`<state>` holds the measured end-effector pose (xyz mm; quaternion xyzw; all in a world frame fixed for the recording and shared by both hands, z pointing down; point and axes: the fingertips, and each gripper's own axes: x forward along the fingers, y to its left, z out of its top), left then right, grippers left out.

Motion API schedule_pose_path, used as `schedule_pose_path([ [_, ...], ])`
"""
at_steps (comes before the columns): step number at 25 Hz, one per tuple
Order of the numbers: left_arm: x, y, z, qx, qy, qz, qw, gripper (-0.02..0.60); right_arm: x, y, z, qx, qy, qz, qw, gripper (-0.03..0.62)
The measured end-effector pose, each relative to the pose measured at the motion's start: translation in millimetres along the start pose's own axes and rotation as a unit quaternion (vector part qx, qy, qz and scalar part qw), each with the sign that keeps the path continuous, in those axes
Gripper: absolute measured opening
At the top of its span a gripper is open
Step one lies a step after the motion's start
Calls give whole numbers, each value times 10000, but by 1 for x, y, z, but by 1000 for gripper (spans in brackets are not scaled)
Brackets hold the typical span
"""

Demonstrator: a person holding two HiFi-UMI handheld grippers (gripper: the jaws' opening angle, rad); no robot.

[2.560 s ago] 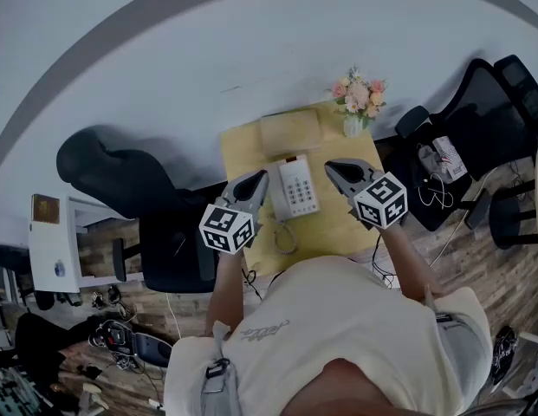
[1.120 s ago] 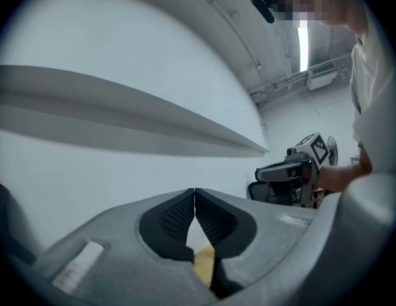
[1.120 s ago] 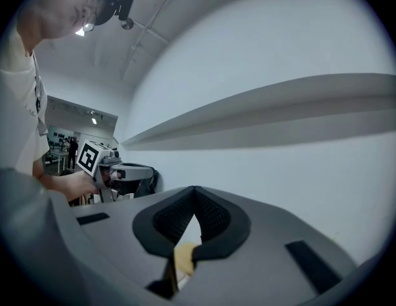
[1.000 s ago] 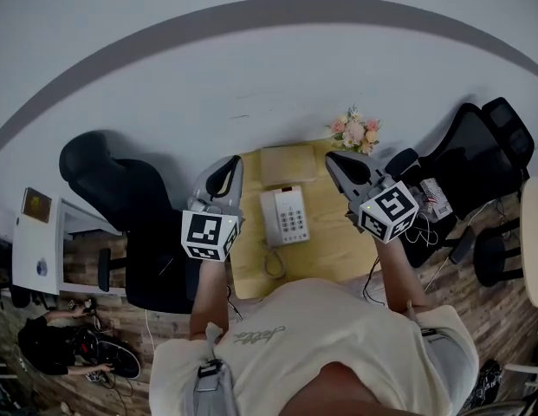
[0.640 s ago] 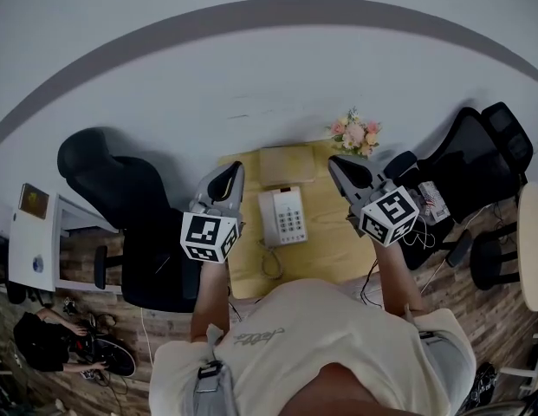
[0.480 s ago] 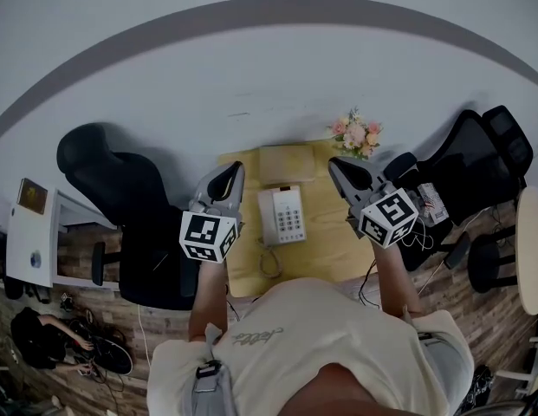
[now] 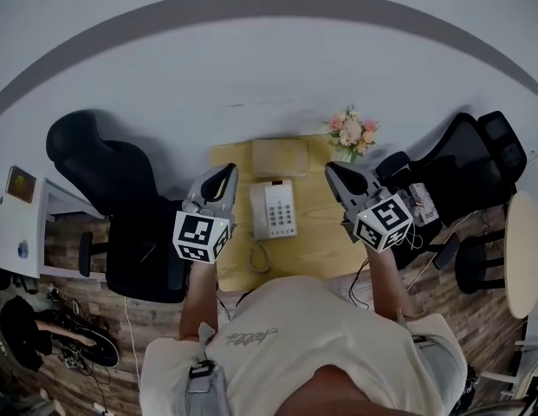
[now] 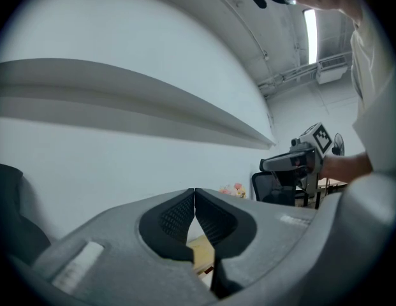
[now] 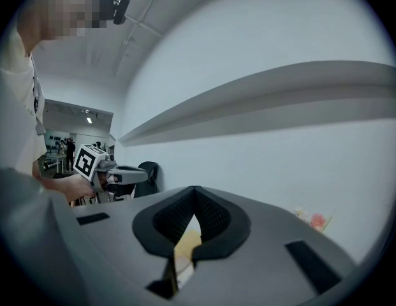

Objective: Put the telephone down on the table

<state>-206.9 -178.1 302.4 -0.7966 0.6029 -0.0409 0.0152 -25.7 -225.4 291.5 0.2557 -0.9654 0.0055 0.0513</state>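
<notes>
A white desk telephone [image 7: 274, 209] with a grey keypad lies flat on the small light wooden table [image 7: 321, 236], its cord curling off the near edge. My left gripper [image 7: 225, 173] hovers shut and empty to the left of the phone, over the table's left edge. My right gripper [image 7: 332, 172] hovers shut and empty to the right of it. In the left gripper view the jaws [image 8: 194, 193] meet at the tips with nothing between them. In the right gripper view the jaws [image 9: 194, 191] likewise touch.
A cardboard box [image 7: 280, 156] sits at the table's far edge and a vase of pink flowers [image 7: 353, 134] at its far right corner. Black office chairs stand at the left [image 7: 113, 198] and right [image 7: 459, 167]. A white wall rises behind the table.
Both grippers have sunk a little and stay shut, either side of the phone. The telephone still lies on the table.
</notes>
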Motion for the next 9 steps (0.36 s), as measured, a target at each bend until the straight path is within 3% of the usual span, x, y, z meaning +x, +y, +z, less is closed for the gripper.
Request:
schedule_pose_path([
  [9, 1, 10, -6, -34, -80, 12, 10000, 17, 6, -2, -17, 34, 182, -74, 9998, 2],
])
